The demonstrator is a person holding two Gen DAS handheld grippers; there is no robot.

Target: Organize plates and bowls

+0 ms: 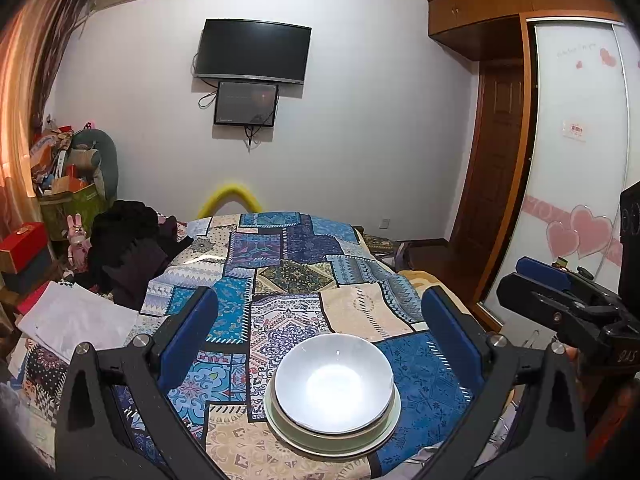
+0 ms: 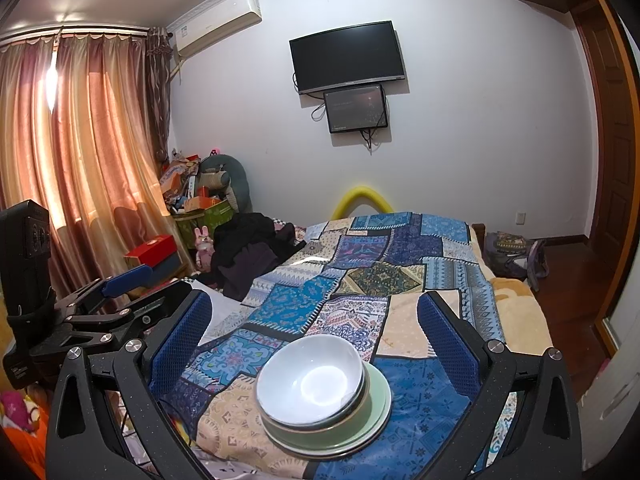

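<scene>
A white bowl (image 1: 334, 384) sits nested on top of a stack of pale green plates (image 1: 384, 436) on the patchwork bedspread (image 1: 288, 276). The same bowl (image 2: 310, 380) and plates (image 2: 378, 408) show in the right wrist view. My left gripper (image 1: 320, 320) is open and empty, its blue pads wide apart above and behind the stack. My right gripper (image 2: 314, 316) is open and empty too, hovering behind the stack. The right gripper (image 1: 560, 280) shows at the right edge of the left wrist view; the left gripper (image 2: 120, 280) shows at the left of the right wrist view.
A dark pile of clothes (image 1: 132, 252) and white papers (image 1: 76, 320) lie on the bed's left side. Boxes and clutter (image 2: 192, 196) stand in the far left corner by the curtains. A wardrobe (image 1: 576, 160) and door are at right. A bag (image 2: 512, 252) lies on the floor.
</scene>
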